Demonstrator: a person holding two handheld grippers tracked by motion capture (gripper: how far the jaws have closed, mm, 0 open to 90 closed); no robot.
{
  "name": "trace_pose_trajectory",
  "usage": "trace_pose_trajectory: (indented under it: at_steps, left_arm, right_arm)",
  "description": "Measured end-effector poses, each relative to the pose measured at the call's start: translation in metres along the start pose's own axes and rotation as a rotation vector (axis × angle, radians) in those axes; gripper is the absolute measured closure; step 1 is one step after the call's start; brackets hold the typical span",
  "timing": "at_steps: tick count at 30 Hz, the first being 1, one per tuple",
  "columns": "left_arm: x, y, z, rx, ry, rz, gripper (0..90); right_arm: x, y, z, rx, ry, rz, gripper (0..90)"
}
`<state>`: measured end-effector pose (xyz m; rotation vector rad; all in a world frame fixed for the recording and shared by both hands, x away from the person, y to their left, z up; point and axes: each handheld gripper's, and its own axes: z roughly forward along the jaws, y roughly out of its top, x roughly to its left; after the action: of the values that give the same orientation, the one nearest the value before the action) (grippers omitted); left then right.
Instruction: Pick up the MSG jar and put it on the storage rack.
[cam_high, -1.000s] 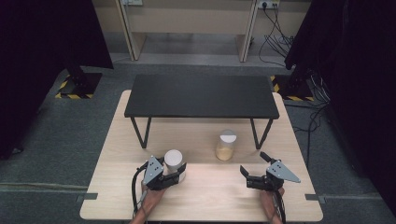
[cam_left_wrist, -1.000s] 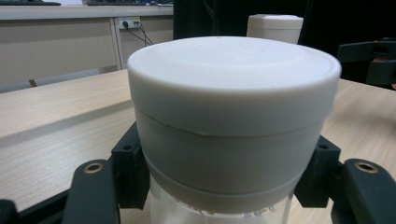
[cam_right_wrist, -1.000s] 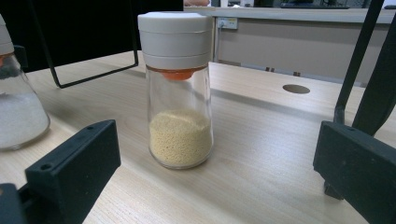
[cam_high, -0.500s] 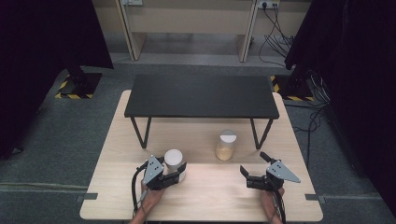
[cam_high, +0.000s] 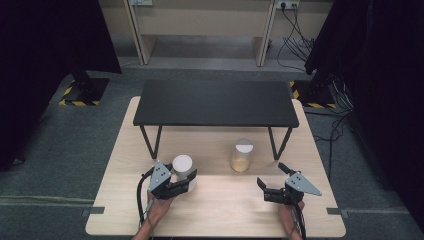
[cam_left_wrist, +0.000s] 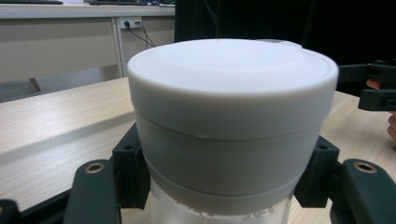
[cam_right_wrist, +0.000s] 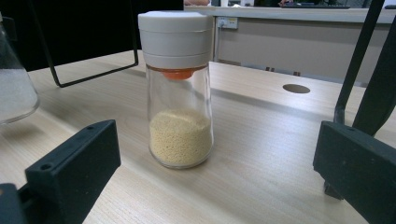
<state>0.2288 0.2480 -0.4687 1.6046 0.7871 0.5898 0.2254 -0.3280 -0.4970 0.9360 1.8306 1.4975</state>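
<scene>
On the wooden table (cam_high: 220, 220), in front of the black shelf (cam_high: 216, 102), a white-lidded jar (cam_high: 182, 170) is clamped below its lid by the left gripper (cam_high: 187, 184). Further right, the right gripper (cam_high: 269, 177) is held wide open and empty, with a jar of yellow grains (cam_right_wrist: 178, 88) standing apart beyond its jaws.

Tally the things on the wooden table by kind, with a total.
Glass shaker jars with white lids: 2, one in the left hand-held gripper, one with yellow grains standing free
Black metal shelf: 1
Total: 3
</scene>
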Motion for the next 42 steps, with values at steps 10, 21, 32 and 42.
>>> trace_pose_trajectory:
  at_steps: [10,21,32,42]
  left_arm:
    - [0.003,0.016,-0.001,0.015,-0.012,-0.002,35.1]
    - [0.012,0.061,-0.006,0.021,-0.057,0.006,35.1]
    - [0.017,0.112,0.002,0.03,-0.105,0.024,35.0]
    - [0.022,0.158,0.011,0.015,-0.113,-0.018,35.1]
  right_arm:
    - [0.0,0.0,0.0,0.001,-0.001,0.001,0.6]
    - [0.0,0.0,0.0,0.002,-0.003,0.001,0.6]
    - [0.0,0.0,0.0,0.003,-0.003,0.0,0.6]
    - [0.001,0.001,0.001,0.008,0.0,-0.007,0.6]
